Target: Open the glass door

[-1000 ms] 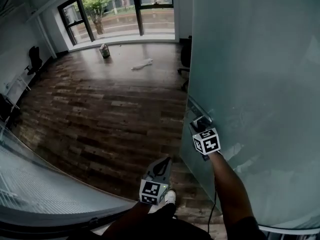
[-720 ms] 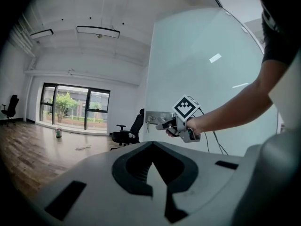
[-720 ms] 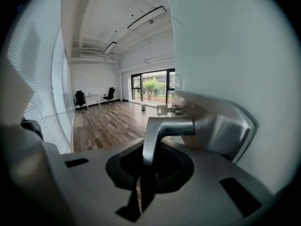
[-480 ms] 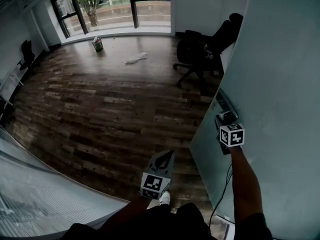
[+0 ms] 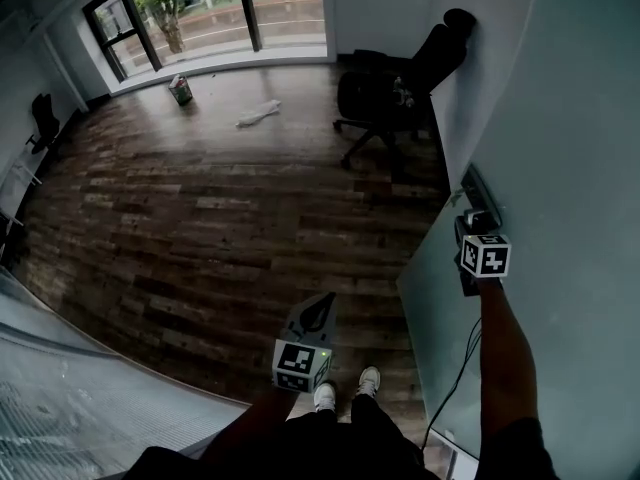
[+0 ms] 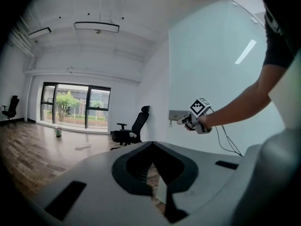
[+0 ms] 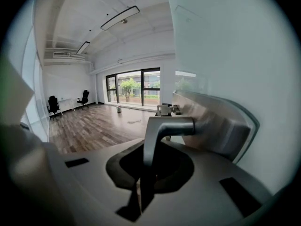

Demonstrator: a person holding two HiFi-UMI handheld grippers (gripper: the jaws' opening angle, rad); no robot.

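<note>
Standing at the threshold, you had the glass door [image 5: 560, 118] angled open on your right. Your right gripper [image 5: 474, 223] was clamped on its handle [image 7: 162, 128], whose lever ran along the glass. The left gripper [image 5: 312, 320], jaws together and empty, hung well apart by your feet.

Left gripper [image 6: 151, 145] jaws together, nothing between them. Beyond it, the right gripper [image 6: 186, 120] is at the door handle [image 6: 176, 115] on the glass door [image 6: 221, 65]. Office chair [image 6: 134, 131] stands by the white wall, window [image 6: 75, 105] far left.
</note>
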